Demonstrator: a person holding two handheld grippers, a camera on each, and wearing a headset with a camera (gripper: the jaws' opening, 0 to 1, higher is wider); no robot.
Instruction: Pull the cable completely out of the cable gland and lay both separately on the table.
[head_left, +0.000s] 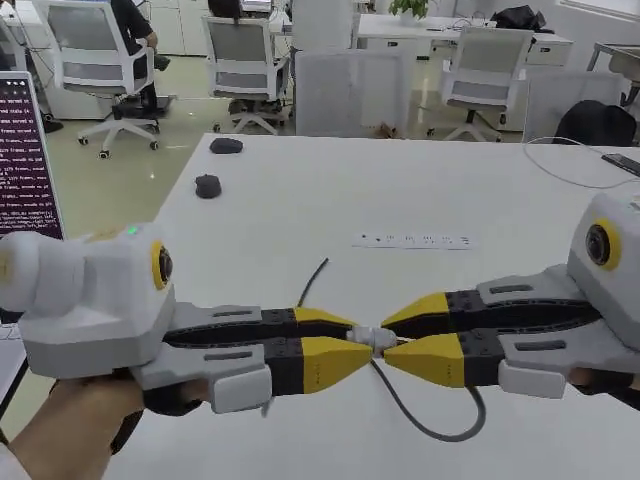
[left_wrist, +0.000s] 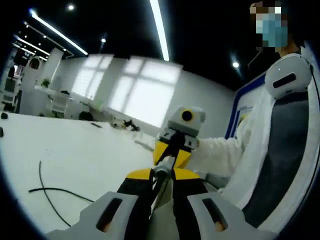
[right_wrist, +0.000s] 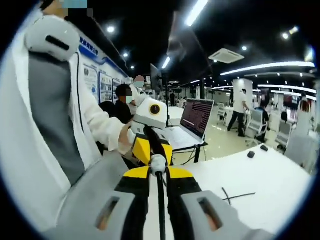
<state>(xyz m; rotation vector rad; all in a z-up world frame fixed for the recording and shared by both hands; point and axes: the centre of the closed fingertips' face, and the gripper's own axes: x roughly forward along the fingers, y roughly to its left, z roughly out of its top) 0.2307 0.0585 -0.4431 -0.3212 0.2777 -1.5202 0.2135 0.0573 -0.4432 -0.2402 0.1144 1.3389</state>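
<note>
Two grippers meet tip to tip over the bench (head_left: 300, 190): left gripper (head_left: 350, 341) clenched on one white cable gland (head_left: 370, 338), right gripper (head_left: 392, 341) clamping one black cable (head_left: 440, 432) still threaded through it.

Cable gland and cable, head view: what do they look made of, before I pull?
Cable gland: probably moulded plastic. It is pale grey-white and matte with no metallic glint, but small in frame, so this is uncertain. Cable: a dark grey jacket, likely rubber or PVC, with a dull finish. It bends in a loose loop, so it looks flexible.
</note>
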